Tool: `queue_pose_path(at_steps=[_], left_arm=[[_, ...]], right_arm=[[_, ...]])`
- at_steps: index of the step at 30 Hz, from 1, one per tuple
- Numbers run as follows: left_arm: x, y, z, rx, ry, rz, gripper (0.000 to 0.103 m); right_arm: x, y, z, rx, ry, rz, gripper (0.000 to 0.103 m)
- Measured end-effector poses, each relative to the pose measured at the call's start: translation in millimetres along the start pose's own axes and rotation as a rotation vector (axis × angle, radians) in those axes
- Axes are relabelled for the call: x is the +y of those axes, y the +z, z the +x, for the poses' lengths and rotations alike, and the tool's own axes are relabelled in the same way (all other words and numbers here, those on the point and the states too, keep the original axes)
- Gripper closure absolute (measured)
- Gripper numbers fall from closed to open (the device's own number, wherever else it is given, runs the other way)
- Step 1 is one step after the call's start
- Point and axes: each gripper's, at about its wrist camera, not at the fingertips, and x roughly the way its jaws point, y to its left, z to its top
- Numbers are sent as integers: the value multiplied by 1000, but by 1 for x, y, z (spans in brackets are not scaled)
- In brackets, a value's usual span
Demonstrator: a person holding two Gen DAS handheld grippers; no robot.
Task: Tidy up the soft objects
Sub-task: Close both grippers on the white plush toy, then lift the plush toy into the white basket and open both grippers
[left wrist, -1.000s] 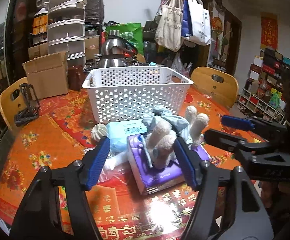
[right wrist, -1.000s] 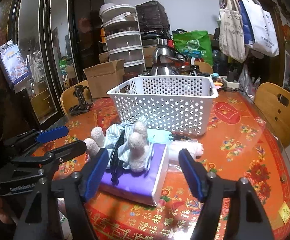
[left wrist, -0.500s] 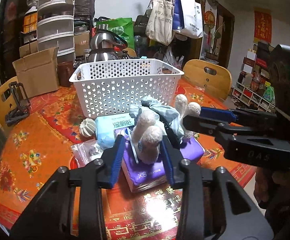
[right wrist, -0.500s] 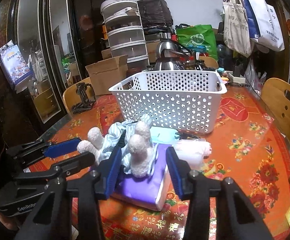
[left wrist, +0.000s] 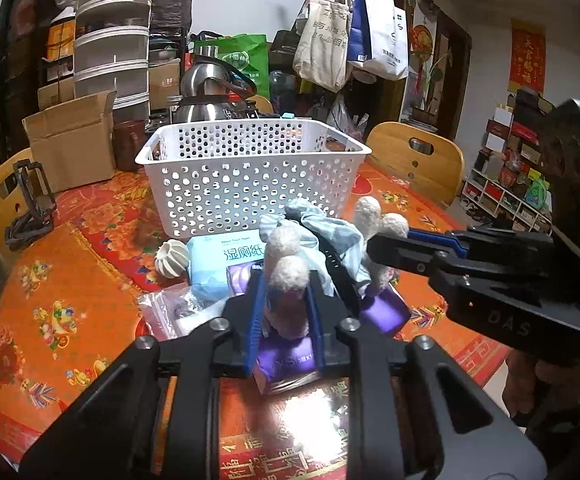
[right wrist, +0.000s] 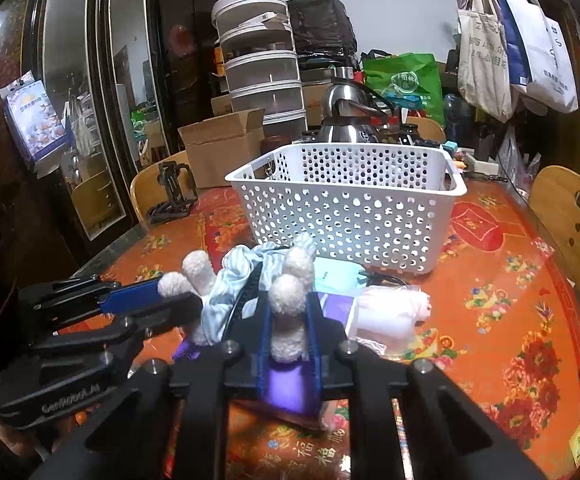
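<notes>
I am closing my left gripper (left wrist: 283, 312) on one pair of woolly white legs of a soft toy (left wrist: 290, 276), and its blue fingers (left wrist: 255, 320) are pressing against the fluff on both sides. My right gripper (right wrist: 287, 320) is closing in the same way on the other pair of woolly legs (right wrist: 290, 300), with its fingers (right wrist: 265, 328) squeezing them. In the left wrist view, the right gripper is reaching in from the right side and pinching the far pair of legs (left wrist: 378, 220).

The toy is lying on its back, legs up, wearing a pale blue striped cloth (left wrist: 330, 228) with a dark strap across it. It is resting on a purple tissue pack (left wrist: 290, 356), which is sitting on the bench (left wrist: 69, 280) covered in an orange and red flowered cloth.

Just beyond the toy, a light blue pack of wet wipes (left wrist: 225, 256) is lying flat, with a small white ribbed ball (left wrist: 171, 258) touching its left side. A clear plastic bag (left wrist: 169, 312) is lying to the near left of the purple pack. Farther back, a white perforated basket (left wrist: 249, 172) is standing upright, near the wipes. A cardboard box (left wrist: 69, 136) is sitting at the far left of the bench.
</notes>
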Motion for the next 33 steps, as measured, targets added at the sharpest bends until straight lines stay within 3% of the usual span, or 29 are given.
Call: queue_pose_path(at_steps=[16, 33], left_arm=[[14, 10, -2, -23, -13, -59, 89], [47, 69, -4, -51, -104, -180, 90]], right_arm=[[-1, 5, -11, -40, 4, -8, 92], [-19, 57, -11, -85, 38, 13, 92]])
